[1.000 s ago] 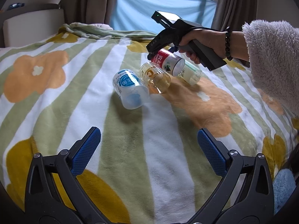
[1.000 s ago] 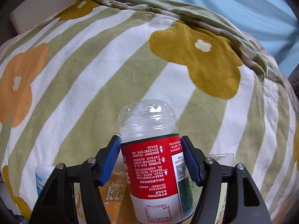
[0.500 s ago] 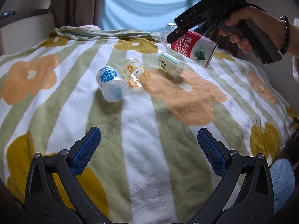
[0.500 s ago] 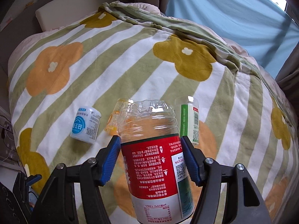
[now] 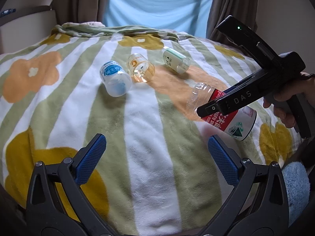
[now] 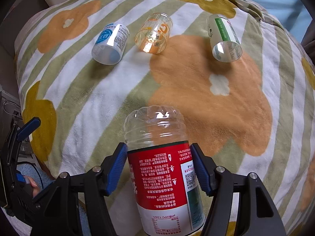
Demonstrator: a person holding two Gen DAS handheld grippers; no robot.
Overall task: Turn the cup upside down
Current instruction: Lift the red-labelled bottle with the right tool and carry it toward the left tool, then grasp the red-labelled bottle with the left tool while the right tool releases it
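Right gripper (image 6: 158,169): I have its blue pads pinching the red-label cup (image 6: 165,177) on both sides.
Red-label cup: held off the blanket (image 6: 110,90), lower centre of the right wrist view; clear ribbed base farthest from the camera, tilted in the left wrist view.
Left gripper (image 5: 157,159): spread wide, nothing between the pads, bottom of frame.
Other cups: blue-label cup (image 6: 110,43), orange cup (image 6: 154,33) and green-label cup (image 6: 223,37) lie on their sides across the upper frame, apart from one another.
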